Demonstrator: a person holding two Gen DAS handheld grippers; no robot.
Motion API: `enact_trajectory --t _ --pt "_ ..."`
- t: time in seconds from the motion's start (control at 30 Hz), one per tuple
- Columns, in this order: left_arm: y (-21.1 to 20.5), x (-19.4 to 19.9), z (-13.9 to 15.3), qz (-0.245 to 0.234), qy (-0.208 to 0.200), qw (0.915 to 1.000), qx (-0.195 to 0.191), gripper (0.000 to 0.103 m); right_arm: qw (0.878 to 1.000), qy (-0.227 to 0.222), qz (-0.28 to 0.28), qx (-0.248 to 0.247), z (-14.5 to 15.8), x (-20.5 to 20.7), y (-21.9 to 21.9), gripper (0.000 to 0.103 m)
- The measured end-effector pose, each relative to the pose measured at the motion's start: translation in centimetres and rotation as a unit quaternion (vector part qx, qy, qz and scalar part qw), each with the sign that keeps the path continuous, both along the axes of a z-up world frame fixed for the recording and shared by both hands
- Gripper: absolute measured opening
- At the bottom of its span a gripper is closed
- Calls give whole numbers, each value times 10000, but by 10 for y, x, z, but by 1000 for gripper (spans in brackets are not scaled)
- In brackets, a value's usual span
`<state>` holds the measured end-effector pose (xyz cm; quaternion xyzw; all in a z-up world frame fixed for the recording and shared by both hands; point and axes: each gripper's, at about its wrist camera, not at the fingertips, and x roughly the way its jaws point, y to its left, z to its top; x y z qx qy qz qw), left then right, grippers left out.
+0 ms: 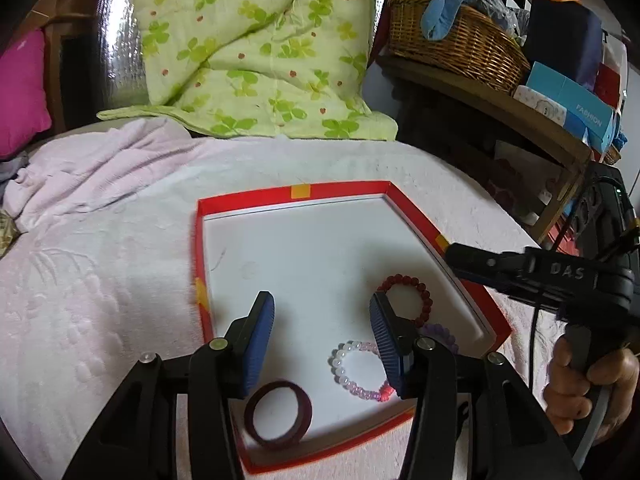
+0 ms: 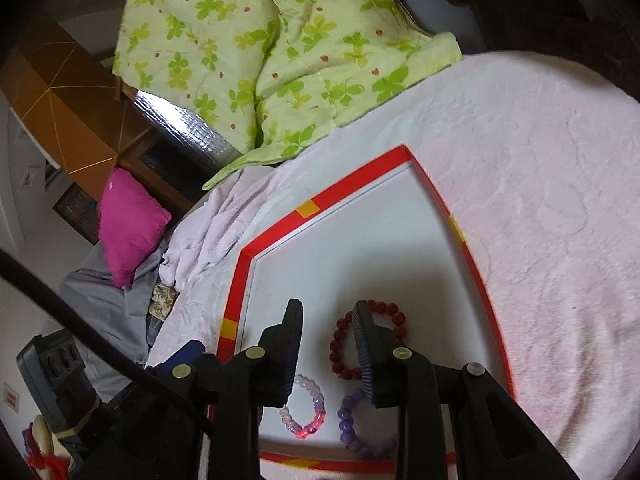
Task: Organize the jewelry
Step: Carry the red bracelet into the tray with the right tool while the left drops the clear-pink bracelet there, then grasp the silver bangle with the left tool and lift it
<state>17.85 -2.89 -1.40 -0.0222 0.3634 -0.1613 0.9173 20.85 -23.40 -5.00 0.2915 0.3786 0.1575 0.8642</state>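
A shallow red-rimmed tray (image 1: 296,192) with a white floor lies on the pale pink bedspread; it also shows in the right wrist view (image 2: 280,218). In it lie a dark red bead bracelet (image 1: 420,292) (image 2: 340,344), a white-and-pink bead bracelet (image 1: 352,372) (image 2: 310,412), a purple bead bracelet (image 1: 444,334) (image 2: 348,420) and a maroon bangle (image 1: 278,414). My left gripper (image 1: 322,308) is open and empty above the tray's near half. My right gripper (image 2: 326,312) is open and empty over the dark red bracelet; it also shows from the side in the left wrist view (image 1: 454,256).
A green clover-print quilt (image 1: 256,48) lies at the back of the bed, a magenta pillow (image 1: 20,92) at the left. A wooden shelf with a wicker basket (image 1: 452,44) and blue boxes (image 1: 572,104) stands at the right.
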Motion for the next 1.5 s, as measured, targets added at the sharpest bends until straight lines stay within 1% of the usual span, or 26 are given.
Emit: enact_trajectory --t 0.13,0.3,0.37,0.47,0.53,0.7,0.8,1.0,1.1,1.2,1.27,1.5 --pt "5 -17 4 116 -115 9997 199 56 9999 -120 -86 -39 12 -18 -15 29" --pt "12 -48 5 199 -288 9979 553 60 9997 -96 -225 42 21 -45 -32 29" --pt "16 -61 7 212 -364 9972 610 60 9996 -83 -257 44 24 -55 -36 29" --pt "24 -80 7 294 -408 9970 584 61 9995 -61 -270 117 25 -72 -40 29" --pt "30 -97 3 352 -362 9973 529 62 9994 -29 -294 178 23 -89 -44 29" --pt "32 -130 -11 259 -172 9979 576 62 9992 92 -322 239 14 -124 -52 29" --pt "31 -147 -18 190 -62 9978 629 62 9987 291 -275 306 3 -141 -54 29" --pt "26 -162 -30 88 149 9982 567 63 9982 478 -251 277 -7 -157 -56 29" --pt "18 -161 -36 16 254 9975 661 63 9974 617 -185 337 -15 -156 -54 29" --pt "13 -161 -40 -64 270 9967 766 63 9970 626 -178 412 -16 -155 -54 29" --pt "12 -161 -42 -111 314 9966 754 63 9965 625 -204 509 -17 -153 -55 29" --pt "1 -159 -46 -372 423 9960 700 63 9949 802 -193 579 -23 -147 -54 29"
